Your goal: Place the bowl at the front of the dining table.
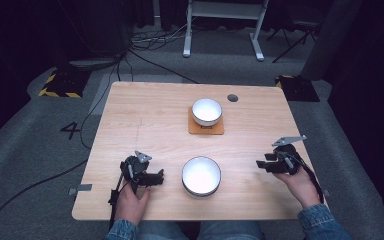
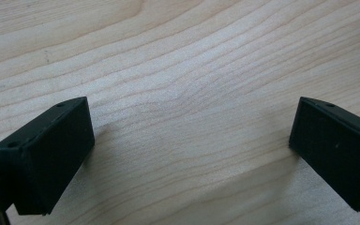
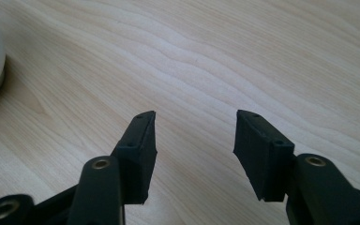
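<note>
Two bowls on worktop (image 1: 130, 125): near bowl (image 1: 201, 175) between tongs, far bowl (image 1: 206, 111) on coaster (image 1: 206, 128) | left tongs (image 1: 156, 178) spread wide, empty | right tongs (image 1: 261, 164) parted, empty | advice: approach near bowl's rim level, squeeze gently

Room dark. Grey carpet floor (image 1: 25, 130), black cables (image 1: 150, 40) trailing across it. White desk frame (image 1: 225, 20) at far side. Yellow-black hazard-striped block (image 1: 60, 82) far left. Light wood tabletop (image 1: 145, 115), evenly lit.
</note>
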`<action>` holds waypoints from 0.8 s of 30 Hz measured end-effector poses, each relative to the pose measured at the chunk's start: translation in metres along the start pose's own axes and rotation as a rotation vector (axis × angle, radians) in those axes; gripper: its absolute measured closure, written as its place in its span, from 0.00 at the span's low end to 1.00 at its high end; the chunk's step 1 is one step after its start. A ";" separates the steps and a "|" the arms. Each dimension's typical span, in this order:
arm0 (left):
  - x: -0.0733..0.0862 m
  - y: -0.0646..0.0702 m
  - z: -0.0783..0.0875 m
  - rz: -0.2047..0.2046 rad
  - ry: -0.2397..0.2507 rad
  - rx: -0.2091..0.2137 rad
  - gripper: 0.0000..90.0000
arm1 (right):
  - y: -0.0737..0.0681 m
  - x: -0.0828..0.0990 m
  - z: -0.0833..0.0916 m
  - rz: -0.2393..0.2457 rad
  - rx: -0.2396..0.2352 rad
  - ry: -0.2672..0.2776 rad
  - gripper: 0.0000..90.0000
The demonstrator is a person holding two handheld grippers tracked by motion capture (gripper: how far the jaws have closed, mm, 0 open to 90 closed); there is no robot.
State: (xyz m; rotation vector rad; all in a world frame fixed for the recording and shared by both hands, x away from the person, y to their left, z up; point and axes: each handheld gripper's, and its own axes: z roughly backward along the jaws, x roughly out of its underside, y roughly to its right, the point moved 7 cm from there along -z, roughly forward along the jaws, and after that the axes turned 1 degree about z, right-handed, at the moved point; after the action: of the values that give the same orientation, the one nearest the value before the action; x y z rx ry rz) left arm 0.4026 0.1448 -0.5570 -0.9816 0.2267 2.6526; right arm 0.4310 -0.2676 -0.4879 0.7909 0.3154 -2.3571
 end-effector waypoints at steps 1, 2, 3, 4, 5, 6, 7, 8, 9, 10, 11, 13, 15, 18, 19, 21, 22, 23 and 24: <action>0.000 0.000 0.000 0.000 0.000 0.000 0.00 | 0.000 0.000 0.000 0.000 0.000 0.000 0.54; 0.000 0.000 0.000 0.000 0.000 0.004 0.00 | 0.000 0.002 -0.002 0.008 -0.002 0.004 0.54; 0.001 0.001 0.000 -0.003 -0.002 0.008 0.00 | -0.002 0.006 -0.006 0.019 -0.013 0.003 0.53; 0.001 0.000 0.001 -0.004 -0.002 0.006 0.00 | -0.005 0.008 -0.008 0.021 -0.017 0.006 0.52; 0.001 0.000 0.001 -0.004 -0.001 0.006 0.00 | -0.006 0.010 -0.009 0.032 -0.014 0.007 0.51; 0.001 0.000 0.001 -0.005 -0.001 0.004 0.00 | -0.008 0.012 -0.012 0.056 -0.009 0.009 0.51; 0.001 0.000 0.001 -0.004 -0.001 0.005 0.00 | -0.011 0.015 -0.014 0.073 -0.007 0.007 0.51; 0.001 0.000 0.001 -0.005 -0.002 0.006 0.00 | -0.013 0.017 -0.016 0.081 -0.010 0.009 0.51; 0.001 0.001 0.001 -0.003 -0.002 0.007 0.00 | -0.016 0.021 -0.019 0.082 -0.014 0.010 0.50; 0.001 0.000 0.001 -0.004 -0.002 0.006 0.00 | -0.017 0.022 -0.020 0.085 -0.013 0.012 0.50; 0.001 0.000 0.001 -0.005 -0.001 0.005 0.00 | -0.019 0.024 -0.021 0.069 -0.012 0.009 0.50; 0.001 0.000 0.001 -0.004 -0.001 0.005 0.00 | -0.019 0.025 -0.023 0.082 -0.006 0.022 0.50; 0.001 0.000 0.001 -0.004 -0.001 0.006 0.00 | -0.022 0.027 -0.025 0.070 0.009 0.038 0.49; 0.001 0.000 0.001 -0.004 -0.002 0.006 0.00 | -0.030 0.029 -0.030 0.073 0.040 0.070 0.48; 0.001 0.000 0.001 -0.004 -0.002 0.006 0.00 | -0.030 0.029 -0.030 0.073 0.040 0.070 0.48; 0.001 0.000 0.001 -0.005 -0.001 0.005 0.00 | -0.035 0.031 -0.033 0.089 0.055 0.101 0.48; 0.001 0.000 0.001 -0.005 -0.001 0.005 0.00 | -0.035 0.032 -0.035 0.093 0.057 0.107 0.48; 0.001 0.000 0.001 -0.005 -0.001 0.005 0.00 | -0.035 0.032 -0.035 0.093 0.057 0.107 0.48; 0.001 0.000 0.001 -0.004 -0.001 0.006 0.00 | -0.038 0.033 -0.037 0.089 0.054 0.121 0.48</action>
State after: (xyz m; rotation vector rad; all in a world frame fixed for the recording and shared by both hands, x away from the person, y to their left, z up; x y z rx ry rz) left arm 0.4016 0.1448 -0.5570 -0.9773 0.2318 2.6477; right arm 0.4034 -0.2395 -0.5362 0.9562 0.2626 -2.2478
